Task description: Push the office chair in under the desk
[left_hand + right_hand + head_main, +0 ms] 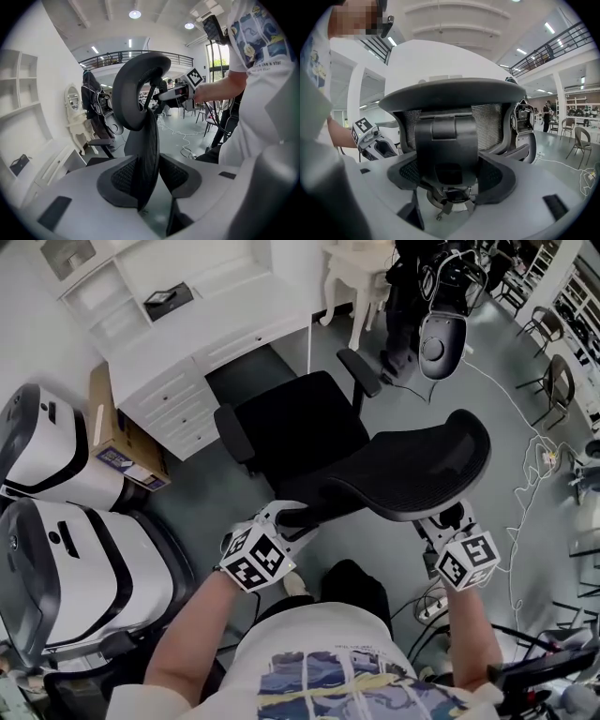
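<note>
Here's the office chair (pixel 300 432), black, standing on the grey floor in front of the white desk (pixel 178 343). Its seat faces the dark knee gap under the desktop, with the front edge close to that gap but not under it. The armrests sit out in the open on both sides. The backrest (pixel 422 460) curves back toward the person, who stands right behind it with both arms out.

The left gripper (pixel 149 178) is on the backrest's left edge. Its own view shows the thin mesh rim standing upright between the two pads, with both pads pinching it. The right gripper (pixel 450 174) is behind the chair on the other side. Its jaws are closed around the dark plastic support piece (pixel 446 145) that runs down the middle of the backrest's rear, and that piece fills the gap between the pads.

A cardboard box (pixel 117 442) leans against the desk's drawers on the left. Beside it sit two big white machines (pixel 56 456). A white cable (pixel 525 456) trails across the floor to the right of the chair, well clear of the wheels.
</note>
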Action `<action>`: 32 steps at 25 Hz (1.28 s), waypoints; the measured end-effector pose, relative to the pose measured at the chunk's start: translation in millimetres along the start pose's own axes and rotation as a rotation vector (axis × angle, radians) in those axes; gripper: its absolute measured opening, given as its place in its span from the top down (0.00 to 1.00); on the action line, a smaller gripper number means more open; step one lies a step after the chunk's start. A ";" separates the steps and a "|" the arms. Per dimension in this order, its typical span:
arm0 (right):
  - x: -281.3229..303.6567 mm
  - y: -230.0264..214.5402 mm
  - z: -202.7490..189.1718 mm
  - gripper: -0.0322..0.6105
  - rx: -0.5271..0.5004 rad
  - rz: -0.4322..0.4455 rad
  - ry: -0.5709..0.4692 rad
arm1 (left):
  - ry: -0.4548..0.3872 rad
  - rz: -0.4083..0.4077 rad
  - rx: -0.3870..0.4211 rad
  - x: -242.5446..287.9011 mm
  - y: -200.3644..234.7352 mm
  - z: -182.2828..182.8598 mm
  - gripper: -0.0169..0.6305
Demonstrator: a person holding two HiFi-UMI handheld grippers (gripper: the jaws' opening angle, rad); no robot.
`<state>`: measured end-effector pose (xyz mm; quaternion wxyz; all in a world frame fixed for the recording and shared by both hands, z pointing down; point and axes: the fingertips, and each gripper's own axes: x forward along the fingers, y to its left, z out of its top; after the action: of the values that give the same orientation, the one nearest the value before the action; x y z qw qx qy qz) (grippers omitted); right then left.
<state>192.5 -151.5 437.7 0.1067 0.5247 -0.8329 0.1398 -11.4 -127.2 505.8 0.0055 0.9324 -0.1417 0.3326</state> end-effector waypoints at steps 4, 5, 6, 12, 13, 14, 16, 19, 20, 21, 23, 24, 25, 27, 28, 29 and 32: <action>16.2 -3.6 4.1 0.44 -0.001 0.006 0.008 | 0.008 0.004 -0.009 2.9 15.7 -1.5 0.74; 20.3 -4.6 5.8 0.44 -0.003 0.009 0.011 | 0.007 0.004 -0.010 3.4 19.6 -1.5 0.74; 25.0 -5.9 7.7 0.44 -0.005 0.012 0.011 | 0.008 0.005 -0.009 4.0 24.3 -1.3 0.74; 48.8 -13.2 13.0 0.44 -0.033 0.047 0.019 | 0.023 0.012 -0.022 9.8 46.4 -2.7 0.74; 51.7 -14.7 15.2 0.44 -0.036 0.050 0.020 | 0.024 0.012 -0.023 10.5 50.0 -1.5 0.74; 54.1 -15.9 16.7 0.44 -0.038 0.051 0.023 | 0.026 0.010 -0.025 11.3 52.8 -0.6 0.74; 58.5 -17.9 18.5 0.44 -0.043 0.051 0.029 | 0.026 0.011 -0.028 12.9 57.9 -0.2 0.74; 68.6 -20.6 22.9 0.44 -0.048 0.057 0.032 | 0.024 0.023 -0.031 14.0 68.5 0.3 0.74; 71.6 -21.4 24.0 0.44 -0.049 0.059 0.033 | 0.025 0.024 -0.034 14.4 71.2 0.3 0.74; 74.4 -22.3 25.0 0.44 -0.050 0.062 0.032 | 0.028 0.024 -0.037 14.8 73.7 0.2 0.74; 80.2 -24.5 27.7 0.44 -0.052 0.065 0.026 | 0.031 0.026 -0.041 16.1 79.5 0.2 0.74; 83.3 -25.6 29.0 0.44 -0.052 0.066 0.023 | 0.033 0.026 -0.042 16.9 82.5 0.1 0.74; 86.3 -26.6 29.9 0.44 -0.052 0.068 0.021 | 0.035 0.025 -0.044 17.6 85.1 -0.1 0.74; 91.7 -28.3 30.9 0.44 -0.053 0.072 0.023 | 0.042 0.023 -0.049 18.9 89.8 -0.9 0.74; 94.5 -29.4 31.6 0.44 -0.055 0.075 0.024 | 0.044 0.023 -0.051 19.7 92.6 -0.9 0.74; 97.7 -30.6 32.9 0.44 -0.056 0.077 0.023 | 0.045 0.025 -0.053 20.4 95.9 -0.8 0.74; 106.3 -33.2 36.3 0.44 -0.059 0.086 0.023 | 0.045 0.030 -0.057 21.7 104.4 -0.4 0.74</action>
<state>176.1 -267.4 442.1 0.1257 0.4835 -0.8571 0.1258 -23.6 -233.0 510.8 0.0301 0.9219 -0.1647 0.3493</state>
